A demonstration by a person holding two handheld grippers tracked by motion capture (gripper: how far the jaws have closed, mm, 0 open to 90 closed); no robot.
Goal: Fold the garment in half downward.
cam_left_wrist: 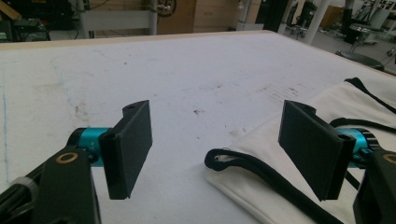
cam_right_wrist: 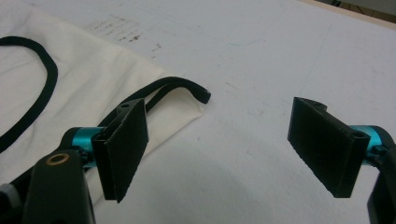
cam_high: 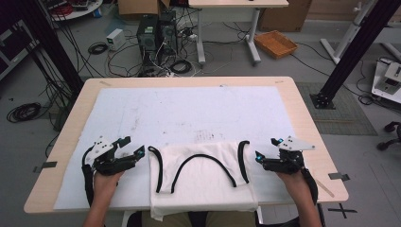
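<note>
Hands low in the high view, you sit with the left gripper (cam_high: 134, 147) and right gripper (cam_high: 265, 148) flanking a white tank top (cam_high: 201, 177) with black trim. It lies flat at the lower middle of the frame on the white sheet (cam_high: 189, 109) covering the worktop (cam_high: 302, 113), hem draped over the near edge. Both sets of jaws stand wide apart, clamped on nothing.

My read: you're lining up to pinch the two shoulder straps. Come in low, get one jaw under the black binding, and close on trim plus cloth together so it won't slip.

Left gripper view gives you the left strap (cam_left_wrist: 243, 161) curling just ahead at lower centre, its loop slightly lifted off the sheet. Right gripper view shows the right strap's tip (cam_right_wrist: 198, 93) poking past the fabric corner, left of centre. Farther off, the high view alone maps the floor: cables, computer towers (cam_high: 156, 30), a wicker tray (cam_high: 275, 43).
</note>
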